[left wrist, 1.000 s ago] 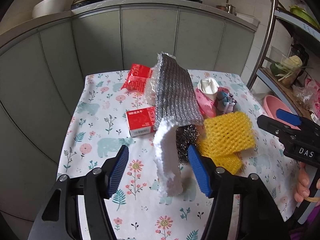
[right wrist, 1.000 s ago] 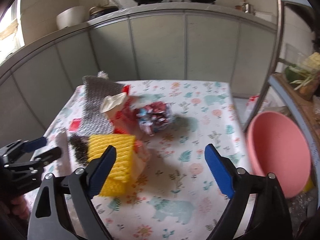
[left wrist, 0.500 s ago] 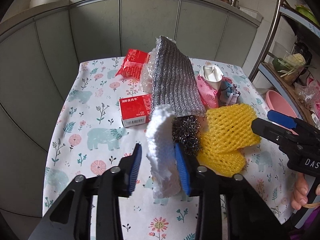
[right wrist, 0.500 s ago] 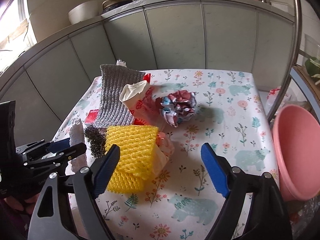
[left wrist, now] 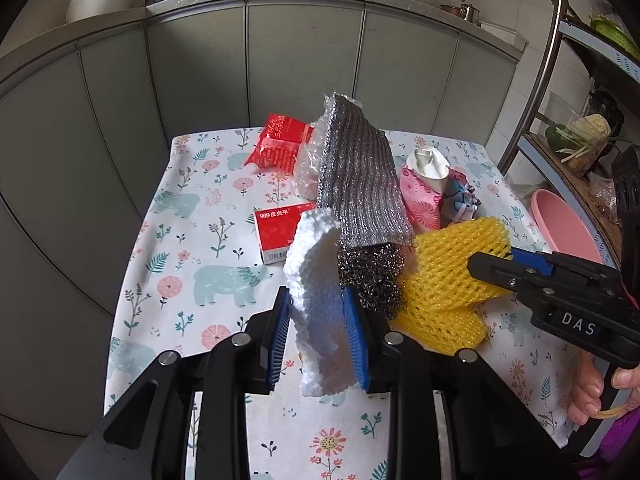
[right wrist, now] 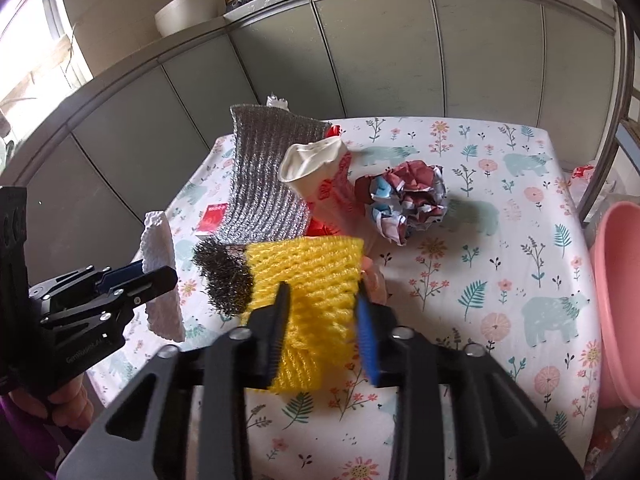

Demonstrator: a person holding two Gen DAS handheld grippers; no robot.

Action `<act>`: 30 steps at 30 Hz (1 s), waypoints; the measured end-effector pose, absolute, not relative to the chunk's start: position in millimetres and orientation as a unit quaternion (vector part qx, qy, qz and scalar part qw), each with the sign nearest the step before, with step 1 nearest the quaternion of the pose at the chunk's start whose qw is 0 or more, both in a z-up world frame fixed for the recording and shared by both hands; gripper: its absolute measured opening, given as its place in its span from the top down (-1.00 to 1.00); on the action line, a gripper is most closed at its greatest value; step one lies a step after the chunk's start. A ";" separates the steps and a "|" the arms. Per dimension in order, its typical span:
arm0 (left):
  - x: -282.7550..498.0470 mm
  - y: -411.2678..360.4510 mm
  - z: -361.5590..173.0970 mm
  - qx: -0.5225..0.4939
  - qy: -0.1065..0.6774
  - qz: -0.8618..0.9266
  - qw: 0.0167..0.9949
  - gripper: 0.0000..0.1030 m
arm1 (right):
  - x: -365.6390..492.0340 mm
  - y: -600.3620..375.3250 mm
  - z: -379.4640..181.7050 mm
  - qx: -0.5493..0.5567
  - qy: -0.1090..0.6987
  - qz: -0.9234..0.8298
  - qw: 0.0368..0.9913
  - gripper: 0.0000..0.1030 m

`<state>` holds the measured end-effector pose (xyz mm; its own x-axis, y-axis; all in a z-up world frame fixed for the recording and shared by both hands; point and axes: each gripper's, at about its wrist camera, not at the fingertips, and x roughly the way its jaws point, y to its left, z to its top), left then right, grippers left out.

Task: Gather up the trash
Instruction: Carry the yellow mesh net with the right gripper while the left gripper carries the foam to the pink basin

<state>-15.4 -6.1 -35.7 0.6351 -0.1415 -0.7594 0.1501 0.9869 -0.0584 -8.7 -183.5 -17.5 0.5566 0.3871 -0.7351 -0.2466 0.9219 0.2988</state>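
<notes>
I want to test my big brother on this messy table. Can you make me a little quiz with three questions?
1. True or false: the left tool grips white foam.
2. What is between the right tool's closing jaws? A) yellow foam net B) crumpled paper ball C) steel wool
3. Fill in: the bowl at the table's edge is ____.

Key: 1 true; 2 A; 3 pink.

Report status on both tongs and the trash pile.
Left tongs shut on white foam piece. Right tongs closing around yellow foam net. Steel scourer sits between them, touching the net.
</notes>
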 end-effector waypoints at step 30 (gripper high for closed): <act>-27.9 -71.2 41.2 0.018 0.330 -0.139 0.934 0.49 | -58.5 -287.4 50.4 0.142 0.327 0.112 0.928 0.81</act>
<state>-27.9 -71.2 41.2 0.7443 -0.2472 -0.6204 0.2709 0.9609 -0.0580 -58.5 -287.4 50.4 0.7617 0.3002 -0.5742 -0.1145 0.9346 0.3368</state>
